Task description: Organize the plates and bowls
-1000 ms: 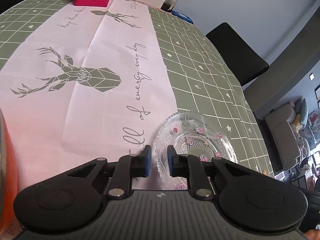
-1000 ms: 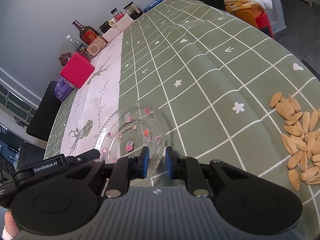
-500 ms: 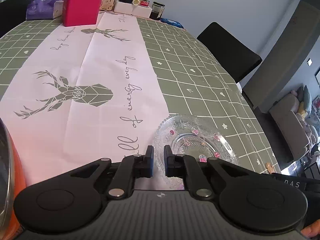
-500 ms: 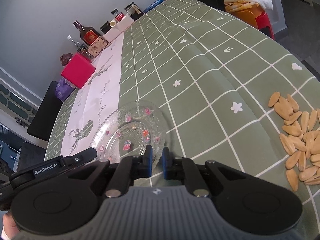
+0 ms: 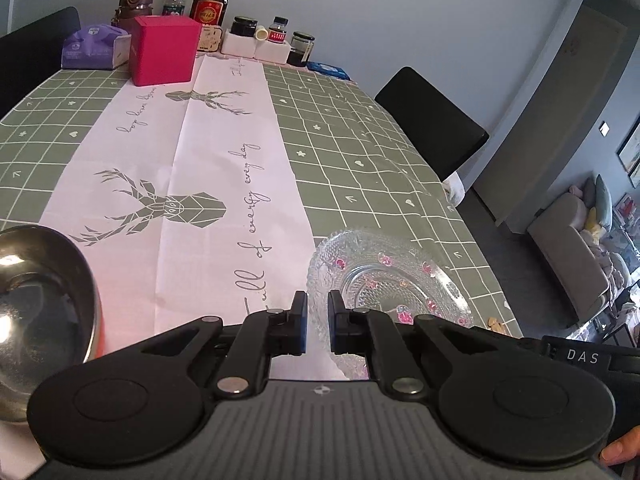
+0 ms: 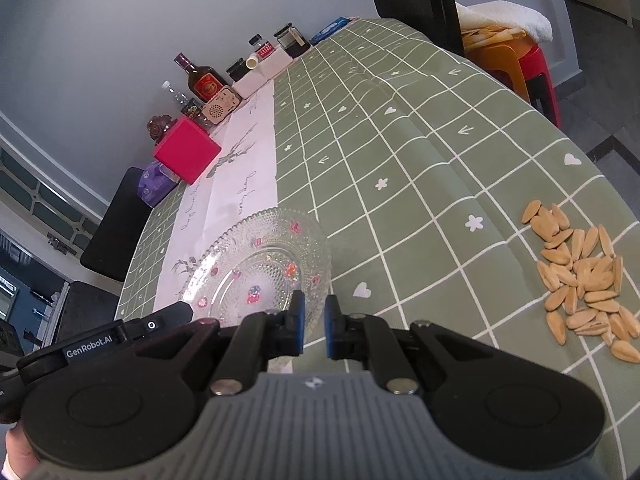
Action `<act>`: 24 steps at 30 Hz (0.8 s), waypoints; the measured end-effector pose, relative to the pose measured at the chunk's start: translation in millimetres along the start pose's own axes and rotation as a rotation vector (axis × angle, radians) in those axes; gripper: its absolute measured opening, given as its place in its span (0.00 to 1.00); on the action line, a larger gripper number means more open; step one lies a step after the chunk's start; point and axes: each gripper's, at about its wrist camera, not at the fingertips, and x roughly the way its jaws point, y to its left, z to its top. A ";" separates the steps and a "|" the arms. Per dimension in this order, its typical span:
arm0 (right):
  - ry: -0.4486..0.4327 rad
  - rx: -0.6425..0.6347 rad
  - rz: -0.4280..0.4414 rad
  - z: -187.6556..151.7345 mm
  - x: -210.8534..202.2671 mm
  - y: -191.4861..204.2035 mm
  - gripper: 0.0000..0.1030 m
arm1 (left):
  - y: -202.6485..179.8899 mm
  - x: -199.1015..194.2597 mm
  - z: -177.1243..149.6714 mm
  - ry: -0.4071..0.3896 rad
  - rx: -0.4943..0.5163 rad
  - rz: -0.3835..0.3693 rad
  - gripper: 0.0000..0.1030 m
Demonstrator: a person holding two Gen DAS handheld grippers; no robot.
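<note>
Both grippers have risen and drawn their jaws in on opposite edges of the glass plate since a second ago, and the plate now seems to ride with them instead of lying flat on the cloth.

From the left wrist, the left gripper (image 5: pixel 317 326) has its jaws pinched on the near left rim of the glass plate (image 5: pixel 386 280), a pressed clear dish dotted with pink flowers. The plate sits over the seam between the white deer-print runner (image 5: pixel 180 184) and the green checked tablecloth (image 5: pixel 360 152). A steel bowl (image 5: pixel 40 312) with an orange outside fills the lower left corner, close to this gripper; I judge it the likely partner for stacking. Part of the right gripper (image 5: pixel 576 356) shows at the right edge.

From the right wrist, the right gripper (image 6: pixel 314 326) is clamped on the plate's near right rim (image 6: pixel 264 264), with the left gripper's body (image 6: pixel 104 344) at the plate's far side. Gripping from two sides makes sense: the glass is slick and wide, and one thin pinch would let it tip. A heap of pale seeds (image 6: pixel 580 280) lies well apart on the green cloth, and bottles, jars and a pink box (image 6: pixel 186 154) stand at the table's far end, clear of the work. Next, I judge, comes carrying the plate level toward the bowl.
</note>
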 end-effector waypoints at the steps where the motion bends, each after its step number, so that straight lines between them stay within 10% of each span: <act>1: -0.003 -0.006 0.007 -2.1 -6.4 3.5 0.07 | -1.6 -7.1 -1.1 -0.008 0.001 0.000 0.10; 24: 0.066 -0.094 0.082 -136.5 -123.8 31.2 0.07 | 2.2 -167.7 -136.4 -0.056 -0.109 0.028 0.10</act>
